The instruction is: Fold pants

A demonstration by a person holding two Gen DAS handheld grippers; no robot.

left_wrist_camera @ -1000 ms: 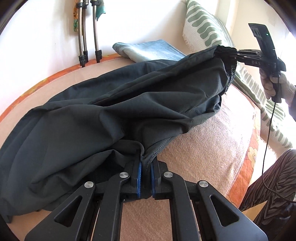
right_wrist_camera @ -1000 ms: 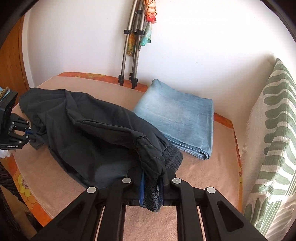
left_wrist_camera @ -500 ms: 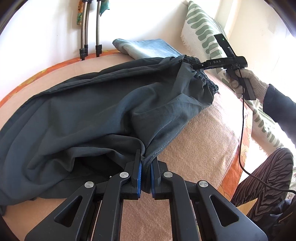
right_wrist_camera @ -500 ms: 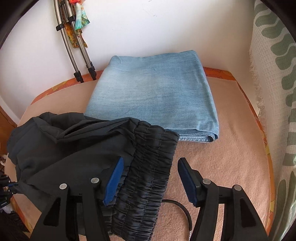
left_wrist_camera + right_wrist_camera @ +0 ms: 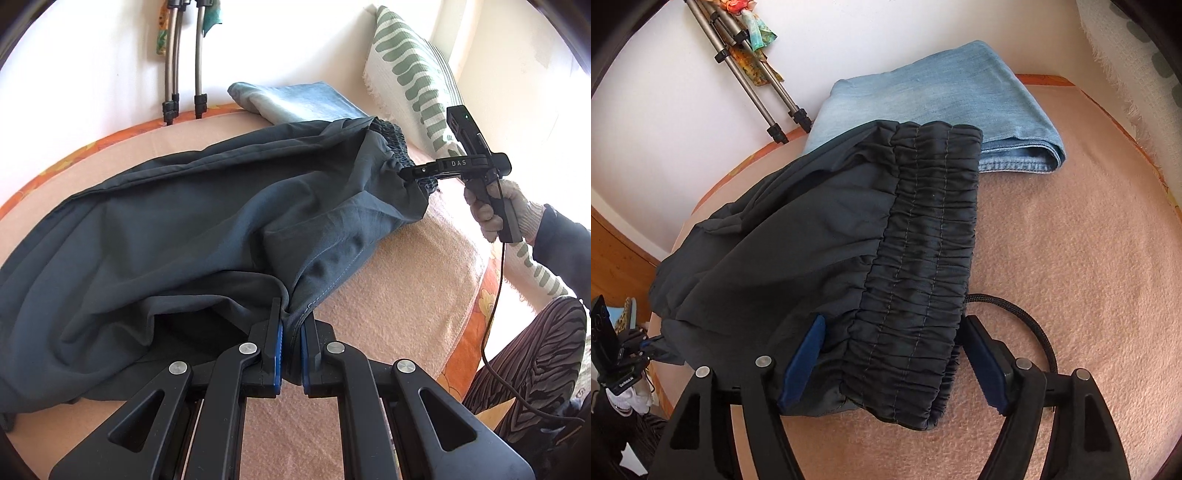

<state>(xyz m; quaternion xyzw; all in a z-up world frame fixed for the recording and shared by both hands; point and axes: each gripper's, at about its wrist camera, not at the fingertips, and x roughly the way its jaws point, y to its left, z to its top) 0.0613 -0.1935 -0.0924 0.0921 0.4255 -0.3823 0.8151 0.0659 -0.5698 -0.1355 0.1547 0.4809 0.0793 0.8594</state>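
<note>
You have a bed under you, covered in a peach fleece blanket with an orange patterned edge. The dark pants lie directly on it, spread from 9 o'clock toward 2 o'clock in your left wrist view. Their gathered waistband rests flat on the blanket. At 12 o'clock in your right wrist view, 1 pair of folded blue jeans lies by the wall, partly under the waistband's far end.
</note>
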